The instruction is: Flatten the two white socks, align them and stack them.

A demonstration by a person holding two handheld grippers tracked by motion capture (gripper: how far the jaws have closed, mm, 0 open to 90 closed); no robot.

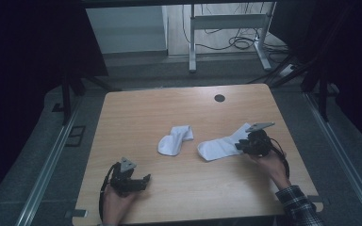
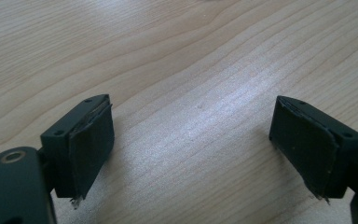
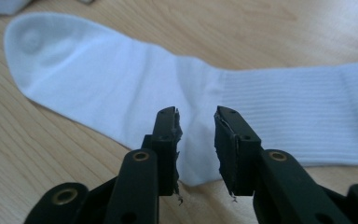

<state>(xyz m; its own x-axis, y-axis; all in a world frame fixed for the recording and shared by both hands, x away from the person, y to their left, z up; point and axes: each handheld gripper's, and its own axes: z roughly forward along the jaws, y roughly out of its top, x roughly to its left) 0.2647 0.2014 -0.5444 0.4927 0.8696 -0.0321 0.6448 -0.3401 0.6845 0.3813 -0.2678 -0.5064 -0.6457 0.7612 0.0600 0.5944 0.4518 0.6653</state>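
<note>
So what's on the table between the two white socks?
Nothing: in the high view, bare wooden table separates the folded sock from the flat sock.

Black fingers (image 3: 235,149); plaid sleeve (image 1: 298,202); grey plates.

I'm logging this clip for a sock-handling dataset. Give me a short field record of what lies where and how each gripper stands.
surface: wooden table
flat sock: white sock, laid out at the right gripper
crumpled sock: second white sock, mid-table, apart from both grippers
right gripper: jaws narrowly apart over the flat sock's lower edge, not clamped
left gripper: jaws wide open over bare wood
</note>
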